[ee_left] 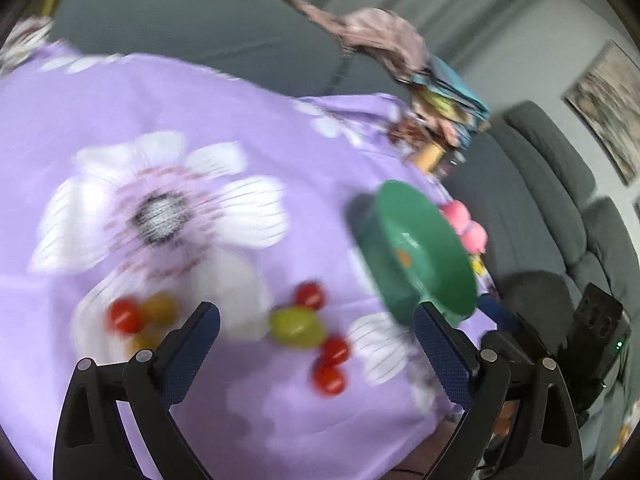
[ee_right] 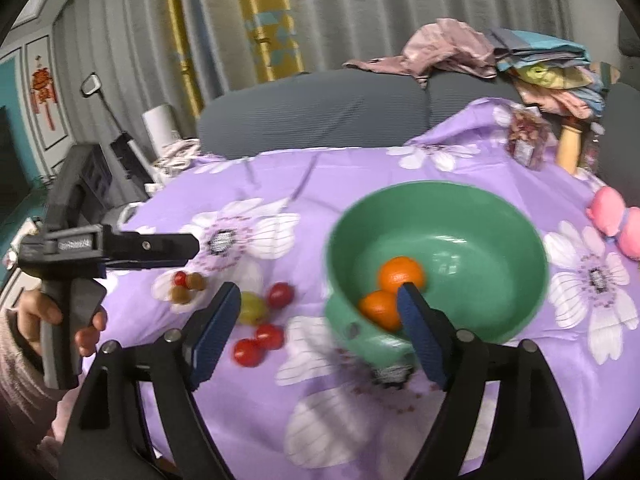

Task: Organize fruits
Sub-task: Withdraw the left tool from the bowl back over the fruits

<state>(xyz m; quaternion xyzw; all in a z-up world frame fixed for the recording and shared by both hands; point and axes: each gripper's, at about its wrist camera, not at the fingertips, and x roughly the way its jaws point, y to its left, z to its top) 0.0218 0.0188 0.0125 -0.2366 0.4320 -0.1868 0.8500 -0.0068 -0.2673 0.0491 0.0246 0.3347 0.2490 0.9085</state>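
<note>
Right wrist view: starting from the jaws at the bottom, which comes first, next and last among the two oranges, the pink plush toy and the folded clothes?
1. The two oranges, in the green bowl, beside the right gripper.
2. The pink plush toy, at the table's right edge.
3. The folded clothes, on the sofa behind.

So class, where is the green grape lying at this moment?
In the right wrist view the green grape lies on the purple cloth, left of the green bowl, among red tomatoes.

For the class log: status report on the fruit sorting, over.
Left gripper and right gripper: jaws open, empty. Two oranges in green bowl; tomatoes and grape loose on tablecloth. Nothing blocking.
</note>
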